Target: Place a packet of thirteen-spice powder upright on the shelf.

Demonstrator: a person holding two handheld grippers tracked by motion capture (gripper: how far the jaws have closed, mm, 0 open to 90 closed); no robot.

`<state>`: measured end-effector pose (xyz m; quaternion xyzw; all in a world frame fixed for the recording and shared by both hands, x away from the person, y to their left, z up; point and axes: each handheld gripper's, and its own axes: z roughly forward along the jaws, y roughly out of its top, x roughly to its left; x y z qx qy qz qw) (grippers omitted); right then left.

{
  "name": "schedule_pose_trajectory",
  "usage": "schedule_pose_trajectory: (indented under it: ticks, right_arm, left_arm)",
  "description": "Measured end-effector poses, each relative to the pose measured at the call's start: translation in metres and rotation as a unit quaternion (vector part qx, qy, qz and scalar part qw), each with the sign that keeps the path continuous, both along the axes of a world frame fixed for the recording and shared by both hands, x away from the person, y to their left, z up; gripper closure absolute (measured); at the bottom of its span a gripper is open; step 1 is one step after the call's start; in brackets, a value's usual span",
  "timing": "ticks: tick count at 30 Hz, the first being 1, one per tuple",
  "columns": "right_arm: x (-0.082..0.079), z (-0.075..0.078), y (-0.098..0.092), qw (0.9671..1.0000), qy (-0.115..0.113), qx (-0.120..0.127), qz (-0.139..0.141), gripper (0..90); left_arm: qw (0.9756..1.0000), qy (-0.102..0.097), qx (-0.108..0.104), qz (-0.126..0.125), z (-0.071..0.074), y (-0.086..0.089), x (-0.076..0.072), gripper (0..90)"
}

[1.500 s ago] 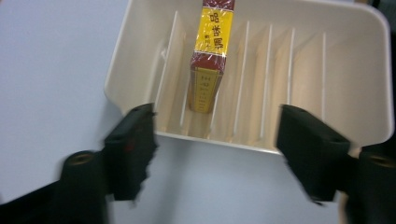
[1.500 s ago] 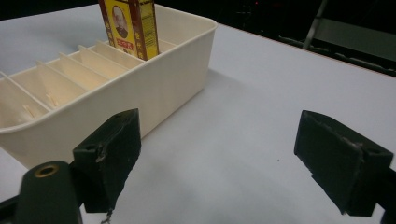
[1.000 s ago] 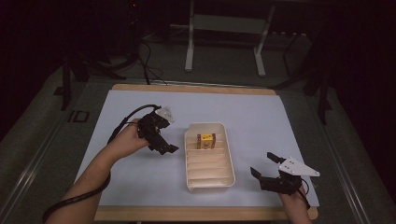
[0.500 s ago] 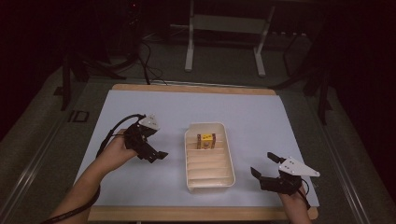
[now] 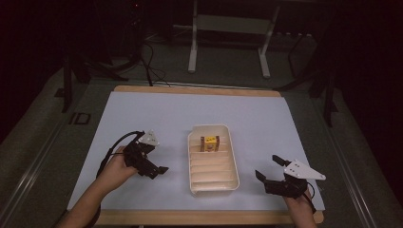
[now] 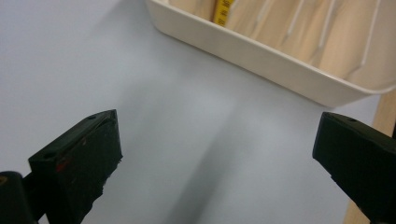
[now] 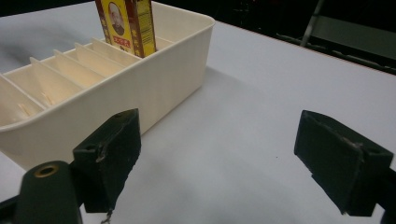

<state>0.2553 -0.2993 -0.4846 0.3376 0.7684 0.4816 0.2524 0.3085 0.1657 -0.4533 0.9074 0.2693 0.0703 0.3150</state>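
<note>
Lower left of high view, left gripper (image 5: 159, 170) jaws apart, empty; centre, cream divided tray (image 5: 192, 175), small yellow box (image 5: 209, 143) upright in far slot; looks light, stiff, pinch flat faces; lower right, right gripper (image 5: 268, 170) jaws wide, empty.

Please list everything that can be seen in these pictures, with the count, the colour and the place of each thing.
tray: 1, cream, with dividers, middle of the table.
small box: 1, yellow and dark red, upright in a far slot of the tray.
table mat: 1, pale blue-white, covers the table top.
table edge: 1, light wood, near side.
metal frame: 1, grey, on the floor behind the table.
left claw: 1, black, open, left of the tray.
right claw: 1, black, open, right of the tray.
hands: 2, each holds a claw.
</note>
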Motion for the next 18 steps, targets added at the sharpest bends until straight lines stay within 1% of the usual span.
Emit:
schedule_pose_trajectory:
  ticks: [1, 2, 3, 4, 6, 8, 10, 11, 12, 14, 16, 18]
  right_arm:
    - [0.0, 0.0, 0.0, 1.0, 0.0, 0.0, 0.0, 14.8]
    - [0.0, 0.0, 0.0, 1.0, 0.0, 0.0, 0.0, 14.8]
    - [0.0, 0.0, 0.0, 1.0, 0.0, 0.0, 0.0, 14.8]
    - [0.0, 0.0, 0.0, 1.0, 0.0, 0.0, 0.0, 14.8]
    - [0.0, 0.0, 0.0, 1.0, 0.0, 0.0, -0.001, 14.8]
    - [0.0, 0.0, 0.0, 1.0, -0.001, 0.0, 0.0, 14.8]
    - [0.0, 0.0, 0.0, 1.0, -0.001, -0.001, 0.0, 14.8]
    - [0.0, 0.0, 0.0, 1.0, -0.001, -0.001, -0.001, 14.8]
    - [0.0, 0.0, 0.0, 1.0, -0.001, -0.001, -0.001, 14.8]
    - [0.0, 0.0, 0.0, 1.0, -0.001, -0.001, -0.001, 14.8]
    - [0.0, 0.0, 0.0, 1.0, -0.002, -0.001, 0.0, 14.8]
    - [0.0, 0.0, 0.0, 1.0, -0.002, -0.001, 0.0, 14.8]
  left_arm:
    - [1.0, -0.004, 0.003, 0.001, -0.002, 0.0, -0.001, 1.6]
    - [1.0, -0.002, 0.004, 0.001, -0.004, 0.0, -0.003, 1.6]
    - [1.0, 0.001, 0.0, 0.001, -0.006, 0.001, -0.004, 1.6]
    - [1.0, 0.001, -0.002, 0.008, -0.009, 0.002, -0.005, 1.6]
    - [0.9998, 0.005, -0.013, 0.012, -0.013, 0.005, -0.007, 1.6]
    - [0.9996, 0.007, -0.019, 0.018, -0.016, 0.008, -0.009, 1.6]
    - [0.9993, 0.007, -0.031, 0.02, -0.02, 0.01, -0.012, 1.6]
    - [0.9992, 0.009, -0.032, 0.021, -0.021, 0.01, -0.013, 1.6]
    - [0.9992, 0.008, -0.034, 0.018, -0.023, 0.012, -0.015, 1.6]
    - [0.9989, -0.001, -0.041, 0.023, -0.025, 0.013, -0.018, 1.6]
    - [0.9984, 0.004, -0.051, 0.026, -0.027, 0.015, -0.02, 1.6]
    - [0.9978, 0.003, -0.057, 0.032, -0.028, 0.016, -0.022, 1.6]
